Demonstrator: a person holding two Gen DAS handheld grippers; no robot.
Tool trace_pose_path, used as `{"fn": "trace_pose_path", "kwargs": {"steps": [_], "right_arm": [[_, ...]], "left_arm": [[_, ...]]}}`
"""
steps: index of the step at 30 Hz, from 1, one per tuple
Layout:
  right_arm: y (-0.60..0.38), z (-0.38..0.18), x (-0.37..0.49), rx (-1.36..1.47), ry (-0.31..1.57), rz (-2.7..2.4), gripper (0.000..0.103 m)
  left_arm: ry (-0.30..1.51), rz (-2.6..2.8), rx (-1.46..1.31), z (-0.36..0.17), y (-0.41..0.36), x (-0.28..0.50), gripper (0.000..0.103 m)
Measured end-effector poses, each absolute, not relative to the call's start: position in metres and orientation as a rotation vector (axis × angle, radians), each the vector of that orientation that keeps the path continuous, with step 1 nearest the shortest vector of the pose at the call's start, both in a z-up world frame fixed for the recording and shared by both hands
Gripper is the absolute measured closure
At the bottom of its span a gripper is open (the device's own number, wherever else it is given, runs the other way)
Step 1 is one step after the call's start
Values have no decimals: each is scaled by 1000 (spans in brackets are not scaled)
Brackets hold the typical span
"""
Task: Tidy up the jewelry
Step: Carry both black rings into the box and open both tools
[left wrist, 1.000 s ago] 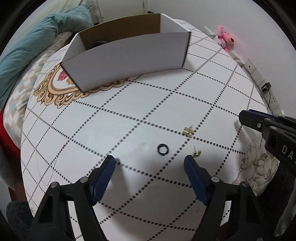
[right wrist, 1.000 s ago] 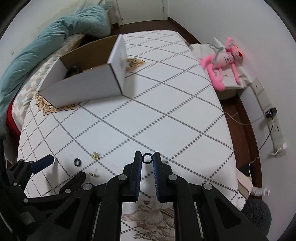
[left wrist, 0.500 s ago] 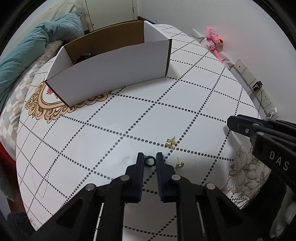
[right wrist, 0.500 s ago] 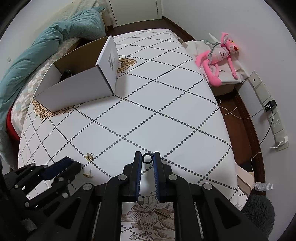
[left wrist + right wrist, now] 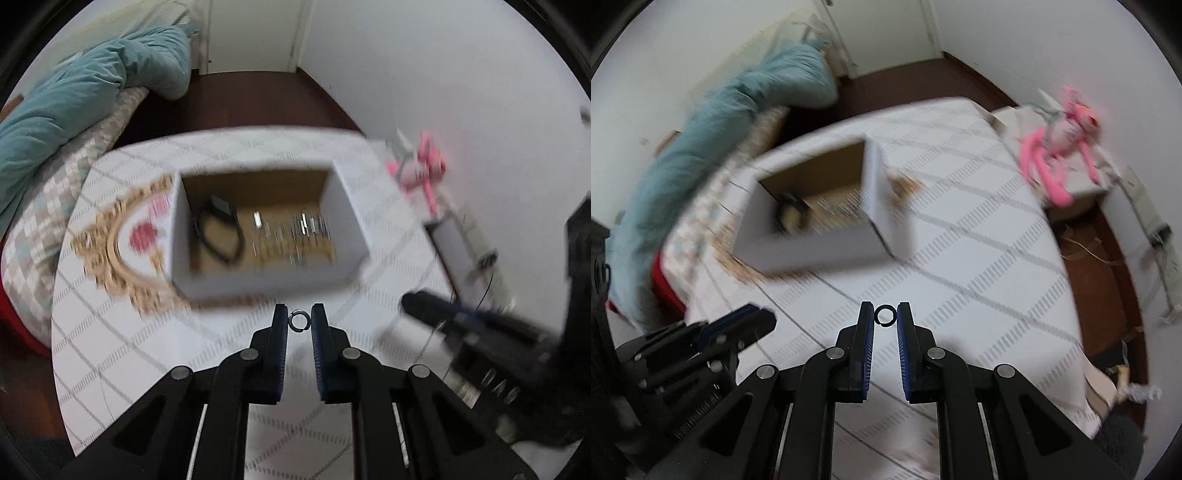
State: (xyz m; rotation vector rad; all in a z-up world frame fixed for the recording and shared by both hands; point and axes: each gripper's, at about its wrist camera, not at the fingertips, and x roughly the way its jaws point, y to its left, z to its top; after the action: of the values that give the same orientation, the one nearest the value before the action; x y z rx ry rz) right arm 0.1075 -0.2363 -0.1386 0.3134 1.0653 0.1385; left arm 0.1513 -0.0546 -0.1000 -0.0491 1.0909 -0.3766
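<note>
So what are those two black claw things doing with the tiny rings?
A person is tidying jewelry with a claw in each hand. The left claw is pinched shut on a small dark ring, and the right claw is pinched shut on another small ring. Both are held up above the patterned table, in front of the open cardboard box, which already has jewelry in it. Neither ring is in the box yet.

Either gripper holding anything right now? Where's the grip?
Both. Left gripper pinches a small dark ring by its rim; right gripper likewise holds another black ring.
</note>
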Motion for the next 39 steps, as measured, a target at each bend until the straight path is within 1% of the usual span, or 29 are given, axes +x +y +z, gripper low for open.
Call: {"fn": "trace_pose_path", "kwargs": {"steps": [5,9,12,13,14,15,16,17,18,21,22,23,24,25,26,33,39], "right_arm": [[-217,-125,180,303,1066,207,90],[-204,-131,231,275,1139,243,90],[-201,-140,257,245,1205,243,89],[-200,-143,262,232,1227,236,89],[-200,-145,265,225,1233,229,84],[-200,-144,267,215,1230,226,78],[-201,-144,266,208,1224,221,65],[-201,-140,265,190,1209,210,52],[-202,-138,264,168,1199,195,49],[-206,-135,259,124,1193,149,44],[-207,-136,257,102,1197,126,34],[-207,-137,253,74,1196,103,18],[-206,-139,251,40,1198,73,10],[-205,-142,248,5,1200,43,2],[-205,-143,244,-13,1202,35,2],[-206,-150,227,-38,1207,-7,0],[-206,-125,214,-7,1157,-2,0]], "left_arm": [[1121,-351,-92,-91,-41,218,93],[1187,-330,-120,-100,-31,255,92],[1242,-293,-112,-108,-28,269,89],[1251,-282,-105,-110,-27,271,85],[1255,-271,-96,-111,-26,272,72],[1262,-245,-83,-113,-24,274,63],[1259,-223,-76,-114,-22,273,45],[1249,-204,-68,-114,-20,271,36],[1242,-183,-59,-115,-18,271,34],[1236,-137,-42,-119,-12,267,33],[1231,-122,-37,-120,-10,266,29],[1224,-109,-32,-121,-9,263,21],[1212,-92,-17,-123,-8,259,15],[1205,-84,-10,-124,-8,257,4],[1196,-79,-2,-126,-8,253,0],[1169,-49,64,-126,-13,236,0],[1116,-45,74,-103,-14,221,0]]}}
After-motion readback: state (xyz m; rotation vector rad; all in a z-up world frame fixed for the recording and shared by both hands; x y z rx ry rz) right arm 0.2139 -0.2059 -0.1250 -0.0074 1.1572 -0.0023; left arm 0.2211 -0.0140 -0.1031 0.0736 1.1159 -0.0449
